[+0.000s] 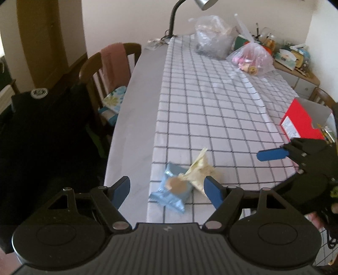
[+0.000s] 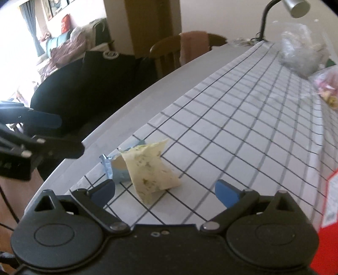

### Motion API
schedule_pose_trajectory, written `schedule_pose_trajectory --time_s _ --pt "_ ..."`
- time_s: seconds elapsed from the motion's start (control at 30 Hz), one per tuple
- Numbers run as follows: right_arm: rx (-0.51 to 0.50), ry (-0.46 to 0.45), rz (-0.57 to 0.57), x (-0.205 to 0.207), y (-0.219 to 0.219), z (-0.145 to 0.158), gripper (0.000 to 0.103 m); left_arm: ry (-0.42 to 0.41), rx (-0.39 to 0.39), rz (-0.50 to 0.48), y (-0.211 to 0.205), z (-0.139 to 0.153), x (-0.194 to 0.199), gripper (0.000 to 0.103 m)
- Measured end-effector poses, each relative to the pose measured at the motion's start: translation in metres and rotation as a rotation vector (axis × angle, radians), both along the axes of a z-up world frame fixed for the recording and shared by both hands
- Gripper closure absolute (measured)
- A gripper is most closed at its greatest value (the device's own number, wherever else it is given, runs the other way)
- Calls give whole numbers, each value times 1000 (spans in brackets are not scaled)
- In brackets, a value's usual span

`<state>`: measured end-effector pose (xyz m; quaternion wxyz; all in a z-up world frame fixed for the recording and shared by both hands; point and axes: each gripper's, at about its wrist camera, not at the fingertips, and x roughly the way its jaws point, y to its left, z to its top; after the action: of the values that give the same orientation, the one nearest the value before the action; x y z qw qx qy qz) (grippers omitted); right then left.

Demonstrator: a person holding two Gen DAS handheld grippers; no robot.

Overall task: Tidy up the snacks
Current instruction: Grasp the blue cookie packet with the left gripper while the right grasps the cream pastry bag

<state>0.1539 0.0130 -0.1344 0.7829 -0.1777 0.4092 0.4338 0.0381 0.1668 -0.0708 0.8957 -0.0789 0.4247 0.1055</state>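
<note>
A blue snack packet point(image 1: 173, 193) and a cream snack packet point(image 1: 199, 170) lie together on the checked tablecloth point(image 1: 211, 101) near its front left corner. My left gripper point(image 1: 166, 188) is open, its fingers either side of the two packets, just above them. My right gripper point(image 2: 164, 190) is open and empty, close to the cream packet point(image 2: 151, 169), with the blue packet point(image 2: 118, 169) behind it. The right gripper also shows in the left wrist view point(image 1: 272, 154) at the right. A red box point(image 1: 302, 120) stands open at the right edge.
Two clear plastic bags point(image 1: 213, 36) point(image 1: 251, 57) of items sit at the far end by a desk lamp point(image 1: 175, 19). Wooden chairs point(image 1: 109, 69) stand along the left side, one draped with a dark garment point(image 1: 42, 131). A cluttered shelf point(image 1: 291, 55) is at the far right.
</note>
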Motion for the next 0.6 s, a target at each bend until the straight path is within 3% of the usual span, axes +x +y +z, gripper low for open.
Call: schedule_pose_trajectory --time_s 0.17,0.4,0.6 --pt "-63 -15 87 -4 24 -13 10 17 15 -14 9 -10 -2 26" --pt "-121 -36 161 -1 43 -22 22 15 36 -130 11 -21 4 26" --pt "-124 -18 174 5 48 -24 42 39 61 -217 7 -29 12 26"
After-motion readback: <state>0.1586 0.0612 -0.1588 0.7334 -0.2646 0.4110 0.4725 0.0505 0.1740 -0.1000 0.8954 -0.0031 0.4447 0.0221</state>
